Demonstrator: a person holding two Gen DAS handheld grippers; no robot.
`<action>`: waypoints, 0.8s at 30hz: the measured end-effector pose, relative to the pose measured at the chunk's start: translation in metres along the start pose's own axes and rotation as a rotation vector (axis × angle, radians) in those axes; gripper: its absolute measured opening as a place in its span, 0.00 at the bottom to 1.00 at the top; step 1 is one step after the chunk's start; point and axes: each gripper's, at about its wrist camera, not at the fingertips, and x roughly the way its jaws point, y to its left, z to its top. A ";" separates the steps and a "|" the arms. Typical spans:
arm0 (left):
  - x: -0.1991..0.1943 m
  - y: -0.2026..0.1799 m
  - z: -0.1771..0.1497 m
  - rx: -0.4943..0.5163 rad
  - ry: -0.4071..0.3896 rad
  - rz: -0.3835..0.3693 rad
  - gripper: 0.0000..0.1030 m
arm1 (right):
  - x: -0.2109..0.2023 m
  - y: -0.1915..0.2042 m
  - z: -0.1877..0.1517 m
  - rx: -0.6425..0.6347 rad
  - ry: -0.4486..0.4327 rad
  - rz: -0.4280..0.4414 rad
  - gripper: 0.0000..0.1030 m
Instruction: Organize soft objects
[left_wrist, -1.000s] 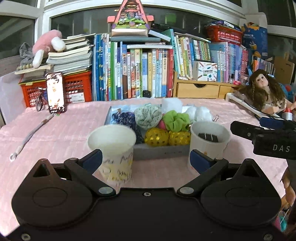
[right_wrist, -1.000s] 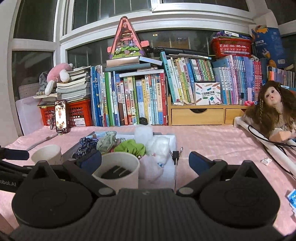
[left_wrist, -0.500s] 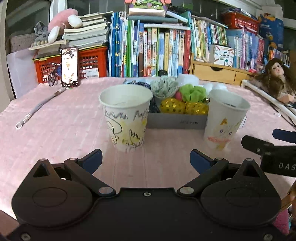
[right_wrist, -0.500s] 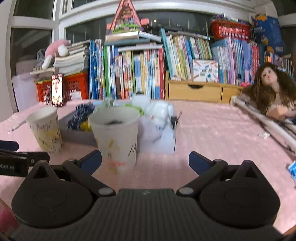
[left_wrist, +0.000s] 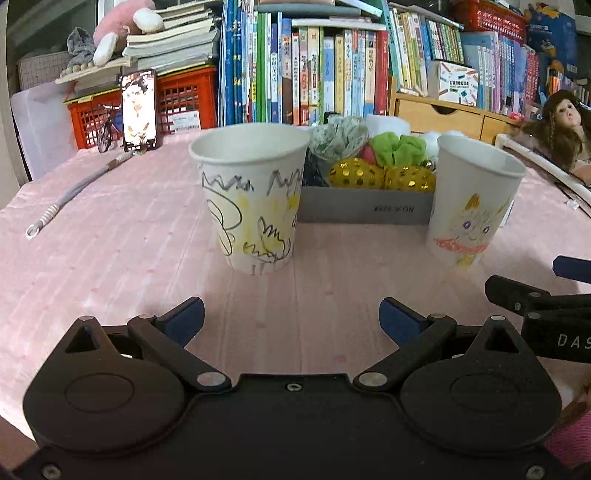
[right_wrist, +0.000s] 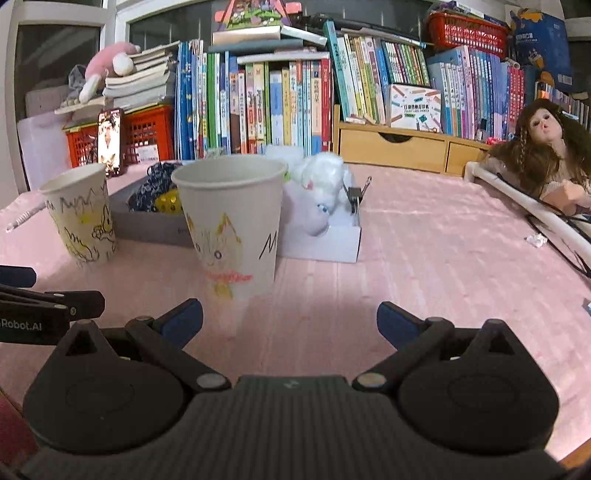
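Note:
Two drawn-on paper cups stand on the pink tablecloth: a yellow-scribbled cup (left_wrist: 255, 195) (right_wrist: 83, 218) on the left and a cat-face cup (left_wrist: 474, 199) (right_wrist: 231, 225) on the right. Behind them a grey box (left_wrist: 364, 210) (right_wrist: 147, 218) holds scrunchies: green (left_wrist: 397, 147), pale patterned (left_wrist: 338, 134), dark blue (right_wrist: 155, 184) and gold-dotted yellow (left_wrist: 382, 177). A white box (right_wrist: 325, 240) beside it holds white fluffy pieces (right_wrist: 321, 177). My left gripper (left_wrist: 291, 319) and right gripper (right_wrist: 290, 319) hover open and empty, low over the cloth, short of the cups.
Books, a red basket (left_wrist: 177, 99), a wooden drawer unit (right_wrist: 395, 147) and a pink plush (left_wrist: 122, 26) line the back. A phone (left_wrist: 138, 109) stands at the far left, with a cord (left_wrist: 74, 192) on the cloth. A doll (right_wrist: 543, 147) and white tube (right_wrist: 517, 195) lie on the right.
Both grippers have dropped lower and pulled back toward the near edge; the cups now stand taller and closer in view. Nothing was grasped or moved.

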 end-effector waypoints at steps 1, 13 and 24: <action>0.002 0.000 -0.001 -0.002 0.004 -0.001 0.98 | 0.002 0.000 -0.001 0.005 0.011 -0.001 1.00; 0.010 0.000 -0.002 0.000 -0.005 -0.007 1.00 | 0.011 0.002 -0.004 0.004 0.053 -0.031 1.00; 0.011 0.001 0.000 0.006 -0.005 -0.017 1.00 | 0.012 0.003 -0.002 -0.005 0.058 -0.026 1.00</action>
